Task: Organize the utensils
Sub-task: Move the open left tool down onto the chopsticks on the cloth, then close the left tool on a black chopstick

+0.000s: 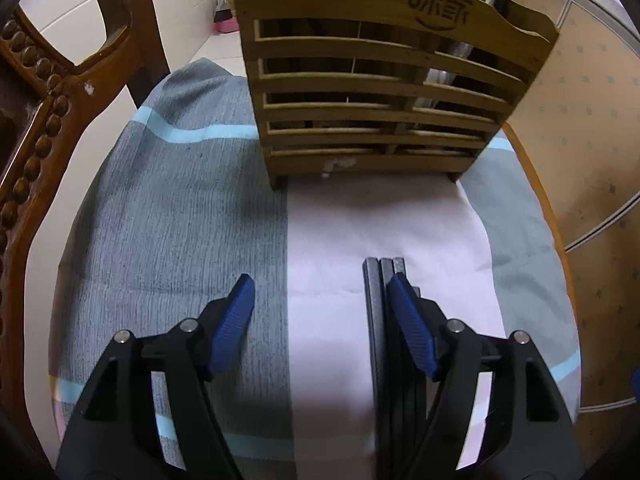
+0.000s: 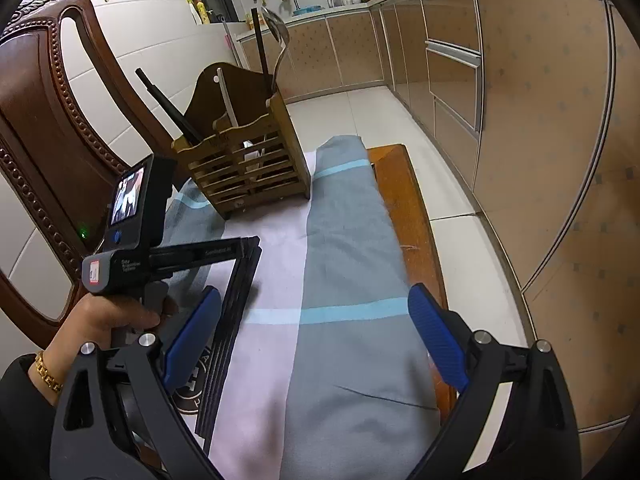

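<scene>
Left gripper: jaws stand apart over the cloth, nothing pressed between the blue ribbed pads. A bundle of dark grey square-section chopsticks lies flat on the white panel of the cloth. In the left wrist view its end lies just inside the right-hand pad, which overlaps its outer edge. Contact between pad and bundle cannot be confirmed. The other pad is well clear of the bundle, over the grey panel.

Right gripper: jaws wide, empty, poised over the grey-and-white cloth with pale blue stripes.

The cloth covers a brown wooden tabletop, whose bare edge shows along one side.

Slatted bamboo utensil holder with burnt-in characters on its front: upright on the cloth, beyond the chopsticks and apart from them. In the right wrist view it contains dark chopsticks leaning out of one compartment, a white-handled item upright in the middle, and a metal spoon with a dark stick in the far compartment.

A person's hand, gold bracelet at the wrist, holds the left gripper's handle. A carved dark wooden chair stands beside the tabletop.
</scene>
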The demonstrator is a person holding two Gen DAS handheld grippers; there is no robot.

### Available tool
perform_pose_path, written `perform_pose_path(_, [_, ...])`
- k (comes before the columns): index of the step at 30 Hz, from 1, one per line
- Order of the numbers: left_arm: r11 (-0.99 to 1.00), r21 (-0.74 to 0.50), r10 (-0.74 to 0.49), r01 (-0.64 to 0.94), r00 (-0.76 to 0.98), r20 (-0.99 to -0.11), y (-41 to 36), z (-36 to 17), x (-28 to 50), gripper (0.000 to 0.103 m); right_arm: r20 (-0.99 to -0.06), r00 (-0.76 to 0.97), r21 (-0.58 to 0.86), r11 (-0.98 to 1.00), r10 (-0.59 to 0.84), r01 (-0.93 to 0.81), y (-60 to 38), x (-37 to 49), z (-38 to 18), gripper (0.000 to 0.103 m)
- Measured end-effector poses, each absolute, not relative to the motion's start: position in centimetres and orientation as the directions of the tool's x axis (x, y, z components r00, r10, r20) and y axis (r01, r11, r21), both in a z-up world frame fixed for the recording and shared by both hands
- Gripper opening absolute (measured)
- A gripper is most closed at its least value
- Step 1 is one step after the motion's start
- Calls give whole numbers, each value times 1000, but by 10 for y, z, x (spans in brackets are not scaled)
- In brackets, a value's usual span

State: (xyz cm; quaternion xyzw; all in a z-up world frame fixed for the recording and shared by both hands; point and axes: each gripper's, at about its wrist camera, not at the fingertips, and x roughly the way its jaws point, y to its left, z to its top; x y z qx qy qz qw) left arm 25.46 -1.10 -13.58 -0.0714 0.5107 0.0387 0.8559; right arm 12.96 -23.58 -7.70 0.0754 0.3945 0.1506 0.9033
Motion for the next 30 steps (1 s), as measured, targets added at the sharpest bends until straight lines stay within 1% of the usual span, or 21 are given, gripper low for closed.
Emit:
perform_pose_path(4, [987, -62, 16, -150, 467, -884, -12, -135, 264, 74, -692, 643, 253, 944, 329, -211, -234, 129, -78, 92])
perform_pose_path(7, [984, -51, 34, -173, 456, -889, -8, -136, 265, 75, -693, 642, 249, 944, 329, -215, -233, 129, -79, 92])
perform_pose_path(10, [986, -54, 24, -160, 451, -892, -8, -138, 262, 74, -695, 639, 252, 944, 330, -213, -233, 130, -80, 92])
perform_pose_path(11, [987, -48, 25, -152, 443, -896, -11, -139, 261, 74, -694, 638, 257, 943, 333, -213, -233, 130, -80, 92])
perform_pose_path(12, [991, -6, 53, -132, 440, -897, -18, -141, 261, 74, -693, 638, 259, 942, 335, -214, -233, 129, -80, 92])
perform_pose_path(13, [992, 7, 64, -127, 447, -892, -20, -141, 260, 74, -692, 639, 257, 942, 335, -216, -232, 129, -79, 92])
perform_pose_path(17, [990, 9, 72, -143, 444, -893, -16, -142, 260, 74, -695, 638, 242, 944, 331, -225, -228, 128, -79, 92])
perform_pose_path(18, [989, 17, 82, -146, 449, -890, -14, -141, 258, 67, -697, 637, 240, 945, 328, -224, -228, 129, -79, 92])
perform_pose_path(19, [989, 19, 86, -149, 457, -885, -11, -140, 256, 49, -698, 637, 240, 945, 327, -222, -228, 129, -79, 92])
perform_pose_path(20, [989, 11, 78, -147, 462, -884, -7, -139, 255, 39, -697, 639, 239, 946, 326, -221, -227, 130, -79, 92])
perform_pose_path(21, [990, 6, 72, -143, 461, -884, -2, -138, 254, 21, -697, 640, 234, 946, 323, -222, -226, 130, -79, 92])
perform_pose_path(22, [991, 4, 66, -135, 460, -885, 3, -137, 249, 11, -700, 639, 225, 948, 318, -225, -223, 130, -80, 92])
perform_pose_path(25, [992, -25, 37, -125, 469, -882, 17, -136, 246, 7, -710, 633, 202, 951, 307, -234, -216, 131, -83, 92])
perform_pose_path(28, [991, -49, 21, -128, 494, -869, 29, -128, 245, 7, -722, 625, 179, 953, 297, -246, -206, 133, -87, 92])
perform_pose_path(30, [988, -80, 1, -133, 522, -853, 36, -111, 241, 7, -729, 617, 173, 952, 296, -253, -201, 136, -90, 92])
